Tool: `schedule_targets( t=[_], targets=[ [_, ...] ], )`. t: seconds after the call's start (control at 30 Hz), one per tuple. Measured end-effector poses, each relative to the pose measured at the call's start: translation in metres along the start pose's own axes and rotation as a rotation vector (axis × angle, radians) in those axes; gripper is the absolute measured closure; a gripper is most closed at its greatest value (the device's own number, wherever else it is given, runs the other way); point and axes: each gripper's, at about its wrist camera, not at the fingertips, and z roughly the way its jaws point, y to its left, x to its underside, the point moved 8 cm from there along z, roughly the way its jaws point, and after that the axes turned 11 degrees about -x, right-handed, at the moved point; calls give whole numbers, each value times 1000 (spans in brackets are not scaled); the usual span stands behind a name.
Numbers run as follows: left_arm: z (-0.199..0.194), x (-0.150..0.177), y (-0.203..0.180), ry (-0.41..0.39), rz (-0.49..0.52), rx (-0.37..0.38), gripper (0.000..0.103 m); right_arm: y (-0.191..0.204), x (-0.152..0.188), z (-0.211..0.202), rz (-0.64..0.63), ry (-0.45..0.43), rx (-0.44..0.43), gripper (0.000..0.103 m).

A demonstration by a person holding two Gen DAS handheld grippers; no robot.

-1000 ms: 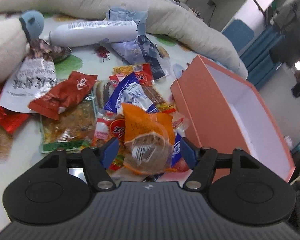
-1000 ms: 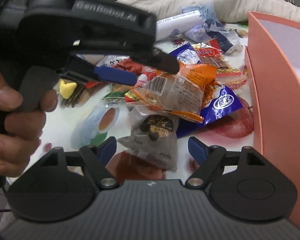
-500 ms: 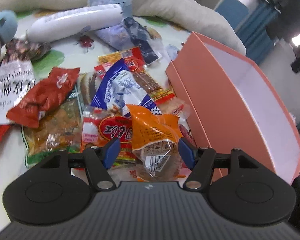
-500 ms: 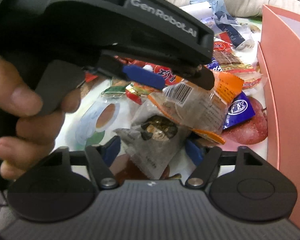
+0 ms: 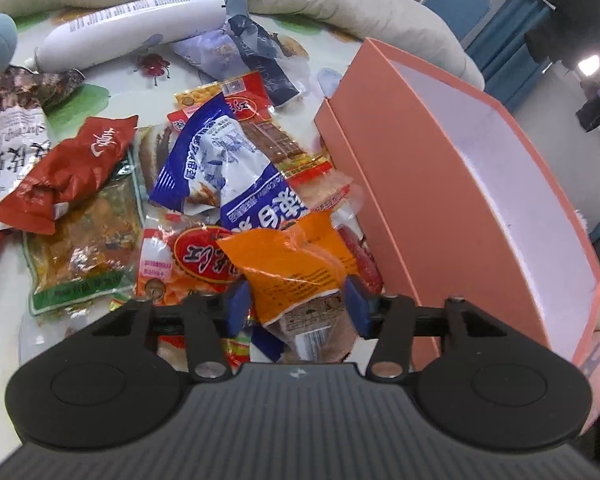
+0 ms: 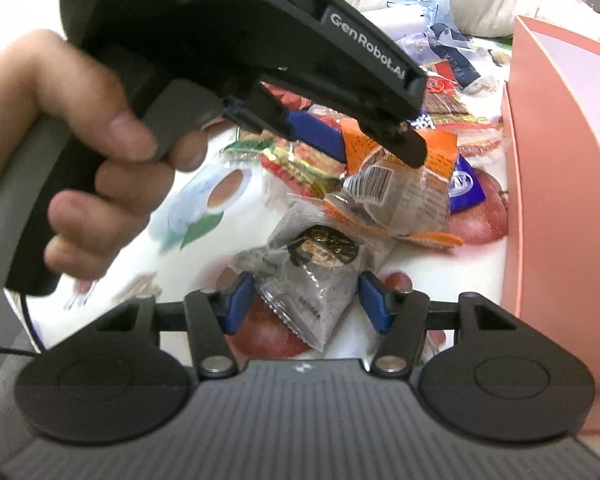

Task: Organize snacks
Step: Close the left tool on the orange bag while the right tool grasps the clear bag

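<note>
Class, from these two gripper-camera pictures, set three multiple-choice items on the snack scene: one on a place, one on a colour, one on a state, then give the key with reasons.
1. Where does the box stand relative to the snack pile in the left wrist view?
A. right of it
B. left of it
C. on top of it

2. What colour is the packet between the left gripper's fingers?
A. green
B. orange
C. white

3. What lies inside the box?
A. many snacks
B. a bottle
C. nothing visible

Key: A, its salmon wall rises right of the pile; B, orange wrapper with a clear end; C, only its bare white lining shows.
</note>
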Motion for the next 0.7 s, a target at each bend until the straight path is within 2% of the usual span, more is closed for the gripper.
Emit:
schedule_targets(
  t=[0.13, 0.4, 0.7],
  targets=[
    [-15, 9, -4, -23, 12, -21, 56, 7, 9, -11, -17, 12, 24, 43],
    [-70, 31, 7, -84, -14, -82, 59, 21, 23, -41, -23, -9, 53, 48],
    [-122, 72, 21, -126, -113, -137, 62, 32, 34, -68, 9, -44, 59, 62]
  ],
)
